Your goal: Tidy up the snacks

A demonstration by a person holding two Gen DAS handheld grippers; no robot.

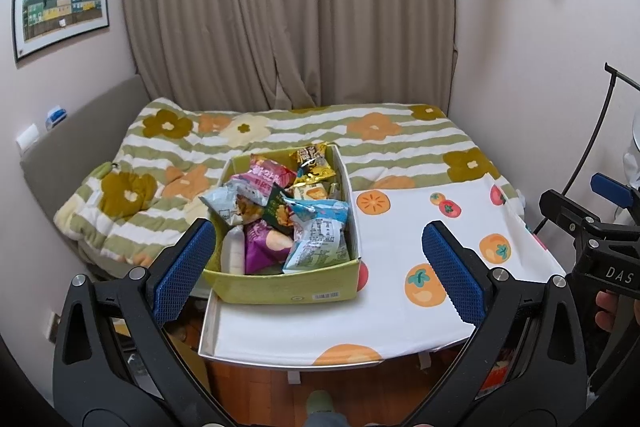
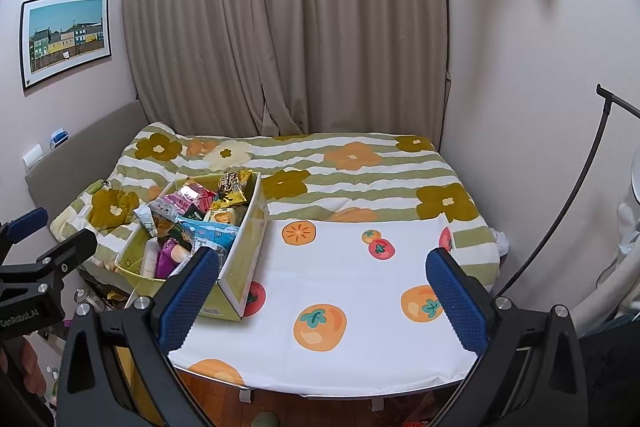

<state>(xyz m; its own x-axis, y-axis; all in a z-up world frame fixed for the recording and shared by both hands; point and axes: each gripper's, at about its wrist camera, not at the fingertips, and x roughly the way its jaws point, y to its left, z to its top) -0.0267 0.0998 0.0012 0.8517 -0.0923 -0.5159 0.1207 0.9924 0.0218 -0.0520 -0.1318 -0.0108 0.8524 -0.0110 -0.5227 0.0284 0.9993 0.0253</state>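
Note:
A yellow-green cardboard box [image 1: 280,287] stands on the left part of a white table with an orange-fruit cloth [image 1: 400,267]. It is filled with several snack packets, among them a light blue one [image 1: 320,239], a purple one [image 1: 260,251] and a gold one [image 1: 314,167]. The box also shows in the right wrist view [image 2: 236,291]. My left gripper [image 1: 318,267] is open and empty, held above the table's front edge facing the box. My right gripper [image 2: 322,295] is open and empty, over the table to the right of the box.
A bed with a green-striped flowered quilt [image 1: 280,131] lies behind the table. Beige curtains [image 1: 280,7] hang at the back. A framed picture [image 1: 60,3] is on the left wall. A black lamp stand [image 2: 560,227] leans at the right. Wooden floor [image 1: 360,387] lies below.

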